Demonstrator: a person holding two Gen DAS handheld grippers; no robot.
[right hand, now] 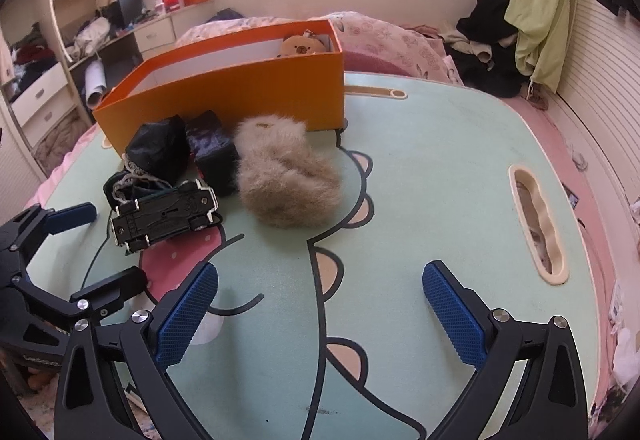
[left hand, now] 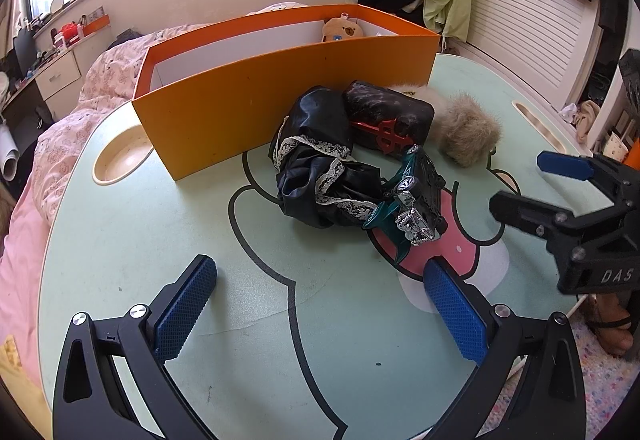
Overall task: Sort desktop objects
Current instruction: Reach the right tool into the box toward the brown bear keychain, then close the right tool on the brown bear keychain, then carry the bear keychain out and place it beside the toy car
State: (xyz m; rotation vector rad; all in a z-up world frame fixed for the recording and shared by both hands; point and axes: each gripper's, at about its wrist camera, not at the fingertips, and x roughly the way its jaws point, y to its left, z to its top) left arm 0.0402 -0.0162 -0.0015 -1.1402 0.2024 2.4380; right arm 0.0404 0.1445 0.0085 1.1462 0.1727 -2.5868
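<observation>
An orange box (left hand: 280, 96) stands at the back of the mint-green table (left hand: 140, 240), with a capybara plush (left hand: 342, 30) inside it. In front of it lie a black lace-trimmed cloth (left hand: 316, 168), a dark pouch with a red emblem (left hand: 388, 112), a teal toy car (left hand: 416, 200) tipped over, and a beige furry toy (left hand: 468, 132). My left gripper (left hand: 320, 304) hovers open over bare table, short of the car. My right gripper (right hand: 320, 308) is open too, nothing between its pads, with the furry toy (right hand: 288, 176) ahead and the car (right hand: 164, 216) to its left.
The table has a round cup recess (left hand: 120, 160) at its left and a slot handle (right hand: 538, 224) at its right. A bed with pink bedding (left hand: 80, 128) lies behind and to the left. Each gripper shows at the edge of the other's view.
</observation>
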